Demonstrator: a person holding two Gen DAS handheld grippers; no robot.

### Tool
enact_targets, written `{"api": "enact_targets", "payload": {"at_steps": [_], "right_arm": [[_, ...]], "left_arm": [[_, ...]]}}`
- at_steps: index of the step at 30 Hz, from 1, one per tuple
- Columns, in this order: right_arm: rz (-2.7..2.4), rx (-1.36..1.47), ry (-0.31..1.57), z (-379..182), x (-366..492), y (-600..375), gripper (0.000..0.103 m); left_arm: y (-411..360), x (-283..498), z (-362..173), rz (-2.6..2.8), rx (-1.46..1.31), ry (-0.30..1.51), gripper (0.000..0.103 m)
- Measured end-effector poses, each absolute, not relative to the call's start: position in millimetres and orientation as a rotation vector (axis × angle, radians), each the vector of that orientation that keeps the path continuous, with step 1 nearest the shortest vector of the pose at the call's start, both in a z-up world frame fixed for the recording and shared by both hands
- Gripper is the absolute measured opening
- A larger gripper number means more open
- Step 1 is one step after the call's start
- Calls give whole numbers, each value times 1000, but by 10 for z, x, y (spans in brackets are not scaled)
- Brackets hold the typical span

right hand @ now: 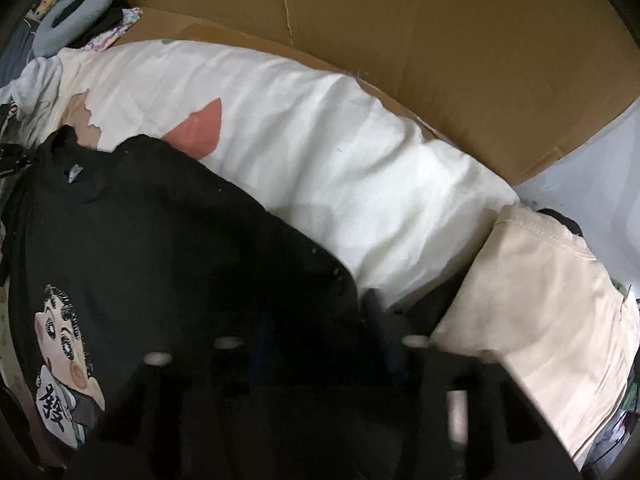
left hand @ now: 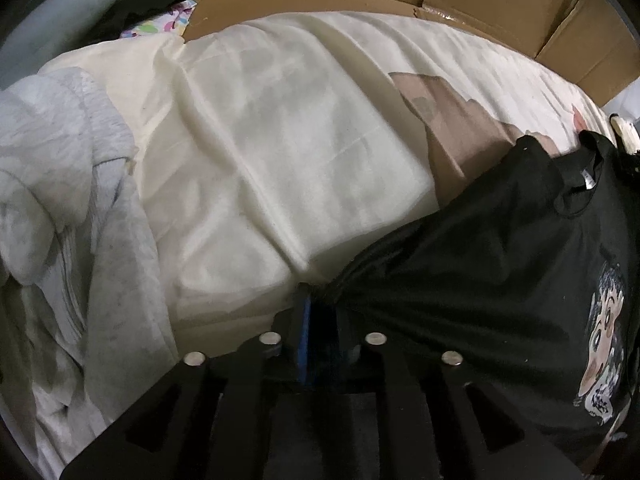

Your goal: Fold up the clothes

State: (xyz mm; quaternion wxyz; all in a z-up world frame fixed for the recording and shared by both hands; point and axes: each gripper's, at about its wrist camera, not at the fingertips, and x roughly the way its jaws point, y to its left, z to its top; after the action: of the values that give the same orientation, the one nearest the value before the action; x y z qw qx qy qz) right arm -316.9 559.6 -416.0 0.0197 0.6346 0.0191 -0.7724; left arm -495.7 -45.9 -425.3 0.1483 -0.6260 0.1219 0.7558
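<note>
A black T-shirt (left hand: 500,256) with a cartoon face print (left hand: 604,336) lies on a cream sheet (left hand: 280,152). My left gripper (left hand: 316,300) is shut on the shirt's edge, the cloth bunched between its jaws. In the right wrist view the same shirt (right hand: 168,248) drapes over my right gripper (right hand: 320,320), which is blurred and dark; the cloth covers its left finger and I cannot tell how its jaws stand. The print (right hand: 68,360) shows at lower left there.
A grey-white garment pile (left hand: 68,208) lies at the left. A folded cream garment (right hand: 544,312) sits at the right. Cardboard walls (left hand: 500,4) back the sheet; they also show in the right wrist view (right hand: 440,48). Patterned cloth (left hand: 160,24) lies at far left.
</note>
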Motion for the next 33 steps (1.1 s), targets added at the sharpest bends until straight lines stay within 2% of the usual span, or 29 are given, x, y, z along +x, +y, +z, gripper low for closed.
{"api": "enact_targets", "payload": {"at_steps": [2, 6, 8, 12, 13, 14, 15, 25, 33], "right_arm": [[-2413, 1965, 89, -4137, -3140, 5595, 5], [-2482, 1944, 117, -4024, -3034, 5661, 3], [-2517, 1932, 118, -3975, -2996, 5692, 2], [-2571, 1922, 152, -3894, -2920, 5710, 2], [-2582, 1921, 161, -3879, -2895, 5715, 2], [-2593, 1918, 164, -3854, -2878, 5722, 2], [-2608, 1913, 164, -3818, -2862, 5744, 2], [-2758, 1856, 192, -3450, -2875, 5883, 2], [-2826, 1868, 142, -3442, -2888, 6017, 2]], "left_arm": [[-463, -4950, -4204, 2185, -1784, 394, 25], [-502, -4919, -4116, 2187, -1757, 386, 27], [-506, -4906, -4147, 2187, -1772, 415, 39], [-487, -4883, -4204, 2180, -1757, 383, 39], [-471, -4878, -4212, 2184, -1749, 382, 36], [-451, -4872, -4221, 2187, -1743, 384, 15], [-423, -4866, -4225, 2185, -1740, 386, 7], [-230, -4919, -3890, 2223, -1614, 370, 5], [-160, -5150, -3741, 2238, -1559, 370, 5]]}}
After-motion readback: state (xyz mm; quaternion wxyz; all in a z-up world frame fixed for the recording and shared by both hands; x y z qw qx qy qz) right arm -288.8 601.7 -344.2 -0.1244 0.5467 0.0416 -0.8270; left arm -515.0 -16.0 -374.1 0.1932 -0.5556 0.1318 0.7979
